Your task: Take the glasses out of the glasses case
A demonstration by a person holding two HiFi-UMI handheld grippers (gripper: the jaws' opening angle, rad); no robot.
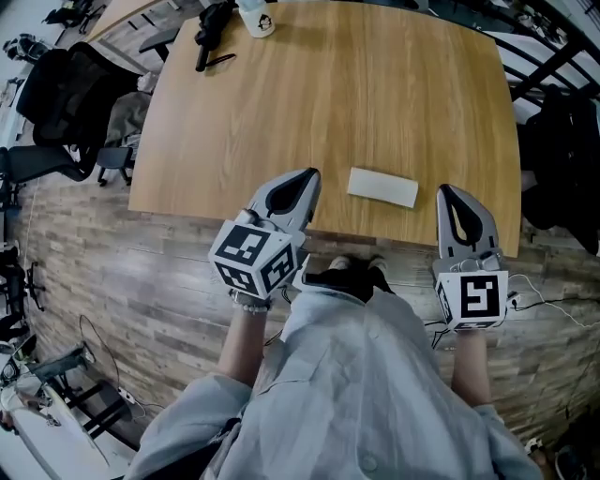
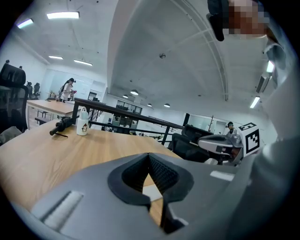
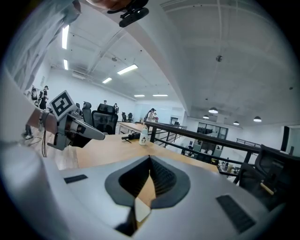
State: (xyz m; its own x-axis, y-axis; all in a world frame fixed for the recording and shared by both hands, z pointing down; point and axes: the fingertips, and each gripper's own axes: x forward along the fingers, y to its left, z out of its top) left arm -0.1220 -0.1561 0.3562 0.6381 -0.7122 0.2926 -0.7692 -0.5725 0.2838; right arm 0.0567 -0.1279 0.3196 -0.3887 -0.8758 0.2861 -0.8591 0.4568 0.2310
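The white glasses case [image 1: 382, 187] lies by the counter's [image 1: 328, 103] near edge, between the left gripper [image 1: 307, 176] and the right gripper [image 1: 446, 191]. Both grippers are closed and empty.

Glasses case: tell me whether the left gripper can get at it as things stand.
Probably yes. The glasses case lies on bare table close beside the left gripper, nothing between them, though the gripper's shut jaws must open first.

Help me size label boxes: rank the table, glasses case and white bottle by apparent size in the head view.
1. table
2. glasses case
3. white bottle, farther off and cropped by the top edge, so unsure.
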